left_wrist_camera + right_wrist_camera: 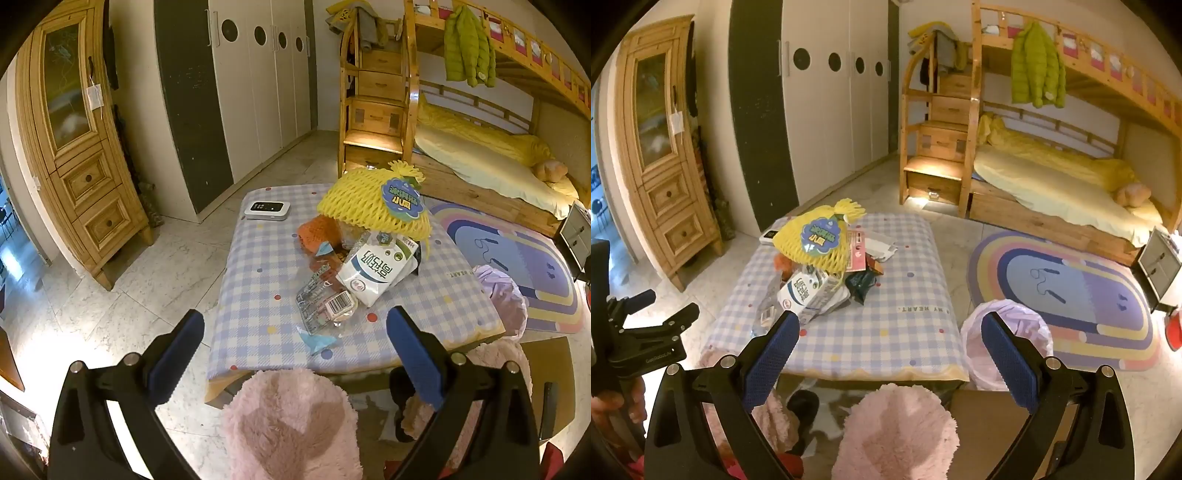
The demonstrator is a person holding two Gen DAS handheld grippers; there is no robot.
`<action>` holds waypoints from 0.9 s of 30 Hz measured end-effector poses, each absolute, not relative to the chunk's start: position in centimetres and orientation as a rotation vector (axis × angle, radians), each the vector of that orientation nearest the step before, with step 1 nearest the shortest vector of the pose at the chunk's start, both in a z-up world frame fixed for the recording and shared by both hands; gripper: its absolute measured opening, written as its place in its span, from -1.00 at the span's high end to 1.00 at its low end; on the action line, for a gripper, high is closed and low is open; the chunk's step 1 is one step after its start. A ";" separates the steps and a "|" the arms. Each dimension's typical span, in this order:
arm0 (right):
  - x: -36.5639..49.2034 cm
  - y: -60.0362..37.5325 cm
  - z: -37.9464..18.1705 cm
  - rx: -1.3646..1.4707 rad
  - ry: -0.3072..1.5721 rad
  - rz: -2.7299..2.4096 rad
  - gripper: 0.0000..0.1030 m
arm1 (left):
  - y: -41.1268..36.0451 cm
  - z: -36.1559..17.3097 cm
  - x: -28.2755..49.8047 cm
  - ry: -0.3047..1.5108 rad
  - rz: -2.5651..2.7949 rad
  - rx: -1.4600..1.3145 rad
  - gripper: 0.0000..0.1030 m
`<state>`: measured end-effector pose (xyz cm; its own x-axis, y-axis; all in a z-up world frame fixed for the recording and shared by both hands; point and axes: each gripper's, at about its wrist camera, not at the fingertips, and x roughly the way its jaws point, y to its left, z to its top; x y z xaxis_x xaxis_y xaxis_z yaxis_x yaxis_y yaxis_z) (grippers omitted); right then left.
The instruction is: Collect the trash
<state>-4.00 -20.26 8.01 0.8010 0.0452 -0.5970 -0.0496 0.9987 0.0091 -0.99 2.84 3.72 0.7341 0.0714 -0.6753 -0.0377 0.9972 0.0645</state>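
A heap of trash lies on the checked table: a yellow foam fruit net, a white carton, an orange net, clear plastic wrappers and dark wrappers. A bin lined with a pale purple bag stands on the floor by the table's right side. My left gripper is open, held short of the table's near edge with nothing between its fingers. My right gripper is open and empty too. The left gripper's body shows at the right wrist view's left edge.
A white device lies at the table's far left corner. Pink fluffy slippers are below the near edge. A rainbow rug, a bunk bed, a wooden cabinet and white wardrobes surround the marble floor.
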 end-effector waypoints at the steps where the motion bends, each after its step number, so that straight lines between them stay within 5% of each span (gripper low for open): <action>1: -4.1 -20.0 7.6 -0.009 0.637 0.048 -0.90 | 2.8 3.7 -0.9 0.745 0.060 0.047 -0.87; 27: -3.9 -20.0 8.0 -0.007 0.638 0.049 -0.90 | 2.9 3.8 -1.0 0.746 0.058 0.048 -0.87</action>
